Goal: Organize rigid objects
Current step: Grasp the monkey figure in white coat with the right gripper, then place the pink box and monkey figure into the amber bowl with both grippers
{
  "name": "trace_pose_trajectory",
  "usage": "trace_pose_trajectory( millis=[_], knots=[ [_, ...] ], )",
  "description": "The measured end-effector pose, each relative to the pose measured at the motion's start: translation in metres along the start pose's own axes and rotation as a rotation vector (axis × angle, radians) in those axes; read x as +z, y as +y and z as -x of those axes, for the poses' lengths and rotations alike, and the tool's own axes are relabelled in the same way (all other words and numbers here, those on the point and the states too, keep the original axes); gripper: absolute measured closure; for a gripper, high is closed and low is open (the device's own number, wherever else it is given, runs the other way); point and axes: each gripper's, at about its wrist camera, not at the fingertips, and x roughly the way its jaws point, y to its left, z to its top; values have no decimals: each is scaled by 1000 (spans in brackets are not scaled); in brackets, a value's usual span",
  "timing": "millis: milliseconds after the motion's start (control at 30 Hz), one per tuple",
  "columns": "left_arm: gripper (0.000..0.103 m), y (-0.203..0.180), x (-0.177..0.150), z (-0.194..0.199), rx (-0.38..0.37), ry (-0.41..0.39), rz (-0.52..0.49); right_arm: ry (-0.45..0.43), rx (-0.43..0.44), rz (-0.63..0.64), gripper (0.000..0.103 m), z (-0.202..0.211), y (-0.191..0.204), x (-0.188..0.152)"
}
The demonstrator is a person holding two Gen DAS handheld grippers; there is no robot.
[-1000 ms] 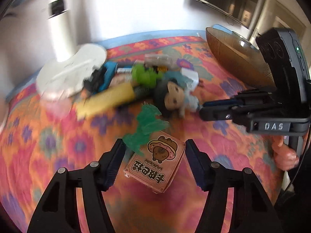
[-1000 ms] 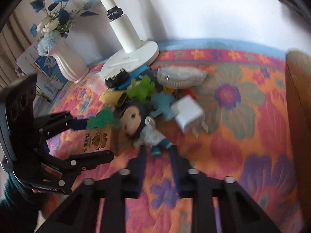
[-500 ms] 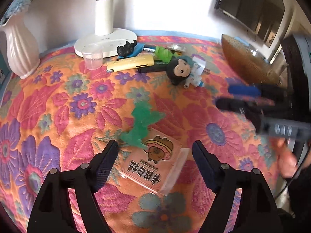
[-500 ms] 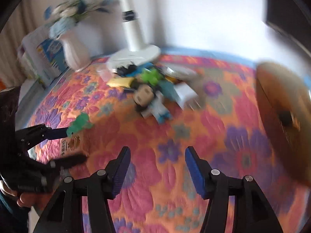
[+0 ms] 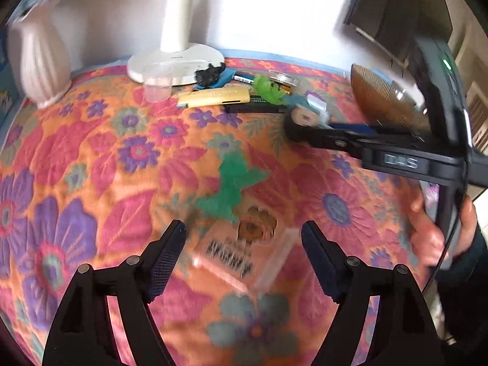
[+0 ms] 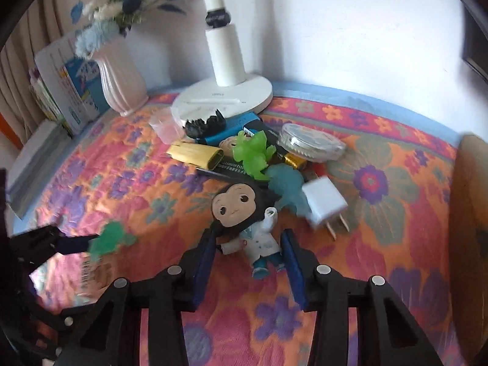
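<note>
- My left gripper (image 5: 244, 253) stands wide open over the flowered bench (image 5: 91, 158), holding nothing.
- Between its fingers lies a clear packet (image 5: 241, 250) with a brown cartoon face; its dark lettering is too blurred to read.
- A dark green toy dinosaur (image 5: 231, 183) lies just beyond the packet, touching its far edge.
- My right gripper (image 6: 248, 262) is open too — the monkey-faced doll (image 6: 244, 216) in a white coat lies between its blue pads, legs toward me, ungripped.
- "DAS" — printed on my right gripper's body, seen from the left wrist.
- A white plug adapter (image 6: 324, 204) lies right of the doll.
</note>
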Motion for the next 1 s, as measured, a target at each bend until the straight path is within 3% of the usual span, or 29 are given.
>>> trace_pose_trajectory(
  millis=[133,333,367,433,467,567,667,733,1000],
  knots=[
    [26,8,-14,9,-58,25,29,15,-44,-60,60,34,4,-40],
    [28,-6,3,-9,-45,16,-8,54,-43,-91,59,42,5,-84],
    [28,-10,4,-11,-32,18,-29,47,-38,-91,57,41,4,-85],
    [32,-21,4,-14,24,35,-89,39,-26,-75,42,40,5,-84],
    [32,-26,2,-14,49,42,-120,37,-36,-66,42,39,7,-83],
    [30,-35,-9,-9,21,49,-159,37,-72,-22,41,35,13,-82],
    [28,-46,-14,-14,81,34,-202,22,-101,11,41,32,18,-79],
    [38,-52,-15,-15,112,31,-231,17,-127,18,53,29,19,-76],
    [38,-72,-9,8,-5,-34,-207,-65,-97,-44,58,63,8,-74]
  ],
)
